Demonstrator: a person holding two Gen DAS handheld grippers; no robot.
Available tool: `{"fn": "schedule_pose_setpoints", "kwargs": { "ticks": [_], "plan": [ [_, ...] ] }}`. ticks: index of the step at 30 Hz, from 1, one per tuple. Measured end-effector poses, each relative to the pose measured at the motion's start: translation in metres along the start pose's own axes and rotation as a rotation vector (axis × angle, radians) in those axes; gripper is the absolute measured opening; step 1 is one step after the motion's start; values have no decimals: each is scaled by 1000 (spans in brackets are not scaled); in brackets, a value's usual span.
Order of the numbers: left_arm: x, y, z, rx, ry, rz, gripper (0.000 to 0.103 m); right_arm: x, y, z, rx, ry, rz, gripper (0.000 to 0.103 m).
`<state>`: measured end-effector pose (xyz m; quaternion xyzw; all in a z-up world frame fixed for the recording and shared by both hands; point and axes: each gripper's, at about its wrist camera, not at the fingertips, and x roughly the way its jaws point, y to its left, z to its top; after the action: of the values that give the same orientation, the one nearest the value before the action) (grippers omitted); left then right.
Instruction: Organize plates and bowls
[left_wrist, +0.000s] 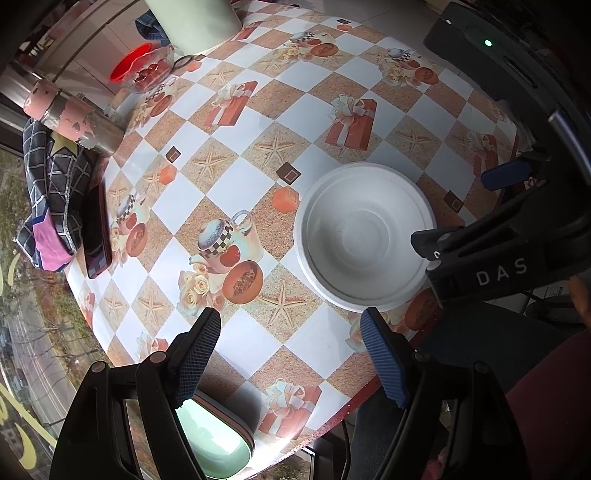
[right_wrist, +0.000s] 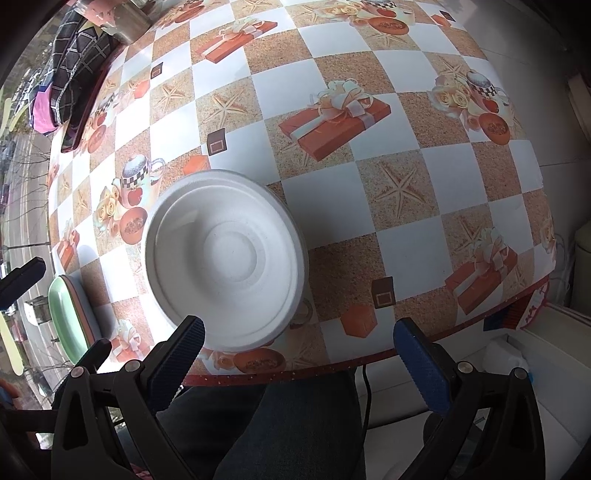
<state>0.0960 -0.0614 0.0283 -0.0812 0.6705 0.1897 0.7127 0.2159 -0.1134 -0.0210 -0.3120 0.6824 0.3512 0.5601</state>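
A white foam bowl (left_wrist: 364, 236) (right_wrist: 225, 258) stands upright on the checkered tablecloth near the table's front edge. A pale green plate (left_wrist: 218, 439) (right_wrist: 68, 317) lies to its left at the table's rim, partly hidden behind my left gripper's finger. My left gripper (left_wrist: 291, 332) points down over the cloth between plate and bowl, open, with nothing between its fingers. My right gripper (right_wrist: 299, 339) (left_wrist: 461, 206) hangs above the near right side of the bowl, open and holding nothing; in its own view its left fingertip (right_wrist: 186, 343) overlaps the bowl's rim.
At the table's far left are a glass bowl with red fruit (left_wrist: 142, 68), a pink and silver flask (left_wrist: 74, 118), a checked cloth pouch (left_wrist: 51, 184) and a dark red phone (left_wrist: 96, 229). A white cylinder (left_wrist: 192, 22) stands at the back. A person's legs (right_wrist: 295, 424) are under the front edge.
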Motion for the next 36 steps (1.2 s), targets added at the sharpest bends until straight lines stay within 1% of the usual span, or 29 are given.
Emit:
{"fn": "schedule_pose_setpoints", "kwargs": {
  "ticks": [25, 36],
  "plan": [
    [5, 5, -2, -23, 22, -8, 81, 8, 5, 0, -5, 29, -9, 103],
    [6, -1, -1, -15, 25, -5, 81, 11, -6, -6, 11, 37, -4, 103]
  ]
}}
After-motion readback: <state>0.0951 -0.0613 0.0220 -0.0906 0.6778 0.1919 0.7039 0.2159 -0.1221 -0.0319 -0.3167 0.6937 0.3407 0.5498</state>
